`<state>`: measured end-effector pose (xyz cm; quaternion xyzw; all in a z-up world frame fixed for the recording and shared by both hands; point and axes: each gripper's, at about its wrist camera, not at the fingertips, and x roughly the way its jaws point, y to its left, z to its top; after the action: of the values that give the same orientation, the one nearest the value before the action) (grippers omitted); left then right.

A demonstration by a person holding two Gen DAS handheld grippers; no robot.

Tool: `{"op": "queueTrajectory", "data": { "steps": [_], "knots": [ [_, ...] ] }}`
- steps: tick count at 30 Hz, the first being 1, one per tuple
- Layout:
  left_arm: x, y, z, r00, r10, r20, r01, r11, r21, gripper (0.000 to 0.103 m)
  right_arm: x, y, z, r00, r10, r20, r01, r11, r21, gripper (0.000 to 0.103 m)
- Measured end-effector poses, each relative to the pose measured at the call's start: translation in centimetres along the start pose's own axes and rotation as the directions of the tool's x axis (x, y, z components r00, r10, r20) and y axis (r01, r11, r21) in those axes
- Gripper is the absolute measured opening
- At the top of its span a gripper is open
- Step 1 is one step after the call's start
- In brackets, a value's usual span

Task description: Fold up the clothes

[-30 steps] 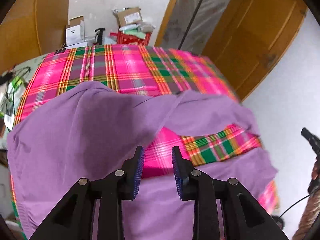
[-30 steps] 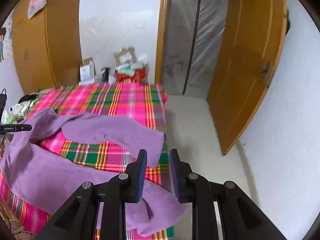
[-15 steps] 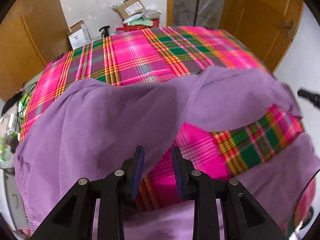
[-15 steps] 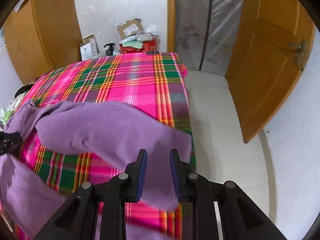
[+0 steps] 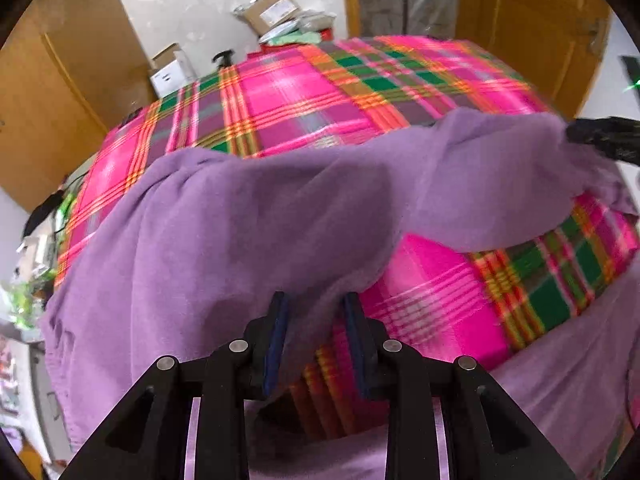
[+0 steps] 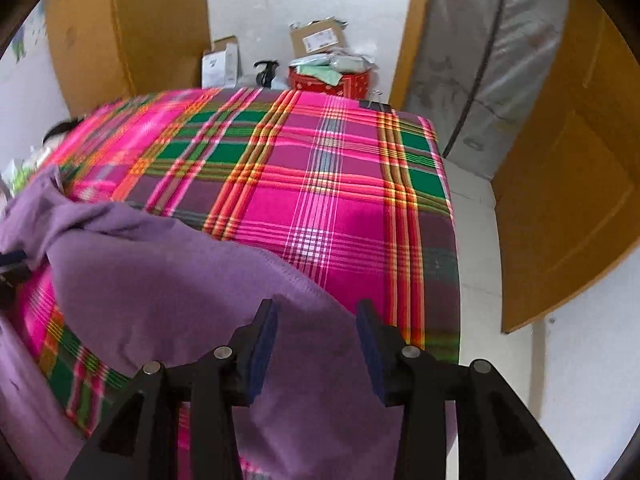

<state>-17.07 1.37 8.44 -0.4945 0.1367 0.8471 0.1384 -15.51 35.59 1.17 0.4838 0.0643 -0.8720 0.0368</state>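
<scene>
Purple garment (image 5: 224, 240) spread in a folded band across the plaid-covered table (image 6: 320, 184).

Fabric is soft, matte and creased, with a stitched hem visible in the right wrist view. Left gripper (image 5: 316, 340): a fold of the cloth is pinched between narrowly set pads. Right gripper (image 6: 316, 344): jaws have just been opening and stand wide, with cloth lying loose between them, unpinched.

A pink-and-green plaid cloth (image 6: 328, 208) covers the table. On it sprawls the purple garment (image 5: 224, 232), partly doubled over.
</scene>
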Motion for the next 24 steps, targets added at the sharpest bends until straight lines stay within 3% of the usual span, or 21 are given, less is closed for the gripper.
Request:
{"op": "queueTrajectory", "data": {
  "steps": [3,10,15,18,20,21,23,24],
  "knots": [
    [0.3,0.1,0.2,1.0,0.021,-0.013,-0.021,1.0,0.009,0.029,0.6,-0.5,-0.3,1.0,0.004,-0.026,-0.004,1.0,0.002,0.042],
    [1.0,-0.7,0.6,0.998,-0.063,-0.012,0.063,0.998,0.028,0.029,1.1,-0.8,-0.8,0.999,0.035,-0.025,-0.034,0.999,0.028,0.042],
    [1.6,-1.5,1.0,0.999,-0.037,0.006,0.037,0.998,0.06,0.035,1.0,-1.2,-0.8,0.998,0.067,-0.021,-0.066,0.996,0.061,0.042],
    [1.6,-1.5,1.2,1.0,-0.031,-0.004,0.031,0.998,0.057,0.035,1.1,-1.3,-0.8,0.995,0.093,-0.023,-0.091,0.993,0.073,0.033],
    [1.6,-1.4,1.2,0.999,-0.039,-0.005,0.04,0.998,0.053,0.035,1.1,-1.1,-0.7,0.994,0.109,-0.028,-0.107,0.993,0.055,0.014],
    [1.6,-1.2,1.2,0.999,-0.046,-0.006,0.046,0.998,0.046,0.035,1.0,-0.9,-0.6,0.993,0.112,-0.03,-0.111,0.993,0.041,0.01],
    [1.5,-0.8,1.0,0.998,-0.058,-0.002,0.058,0.998,0.026,0.028,0.8,-0.3,-0.6,0.996,0.084,-0.027,-0.084,0.996,0.008,0.007],
    [1.4,-0.7,1.0,0.998,-0.056,0.003,0.056,0.998,0.021,0.019,0.7,-0.3,-0.6,0.997,0.08,-0.021,-0.08,0.997,0.006,0.007]
  ]
}}
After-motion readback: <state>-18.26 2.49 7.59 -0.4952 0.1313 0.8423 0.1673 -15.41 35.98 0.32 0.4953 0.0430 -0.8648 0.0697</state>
